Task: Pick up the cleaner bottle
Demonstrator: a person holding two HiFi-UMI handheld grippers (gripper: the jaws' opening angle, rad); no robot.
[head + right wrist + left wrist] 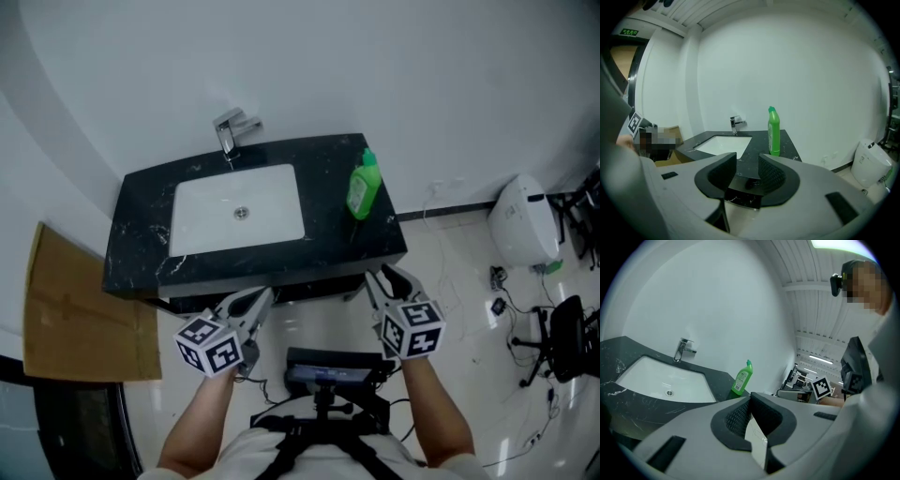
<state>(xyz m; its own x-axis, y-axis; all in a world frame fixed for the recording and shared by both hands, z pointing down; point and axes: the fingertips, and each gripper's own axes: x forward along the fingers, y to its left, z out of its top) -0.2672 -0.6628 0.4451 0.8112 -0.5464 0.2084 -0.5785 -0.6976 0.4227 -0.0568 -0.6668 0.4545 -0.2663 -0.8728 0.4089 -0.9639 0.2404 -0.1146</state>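
White walls (pixel 394 66) are framing a black marble surface (pixel 328 178) with a white sink (pixel 239 211) and a chrome tap (pixel 230 131). A green bottle (pixel 364 187) is standing upright on the surface's right end, beside the sink and untouched. A person (pixel 281 455) is holding both tongs near the front edge, apart from the bottle. The left tongs (pixel 265 293) are clenched tip to tip on nothing, while the right tongs (pixel 384 273) are standing released, jaws parted and empty. Cardboard (pixel 75 309) is resting off the surface's left end.
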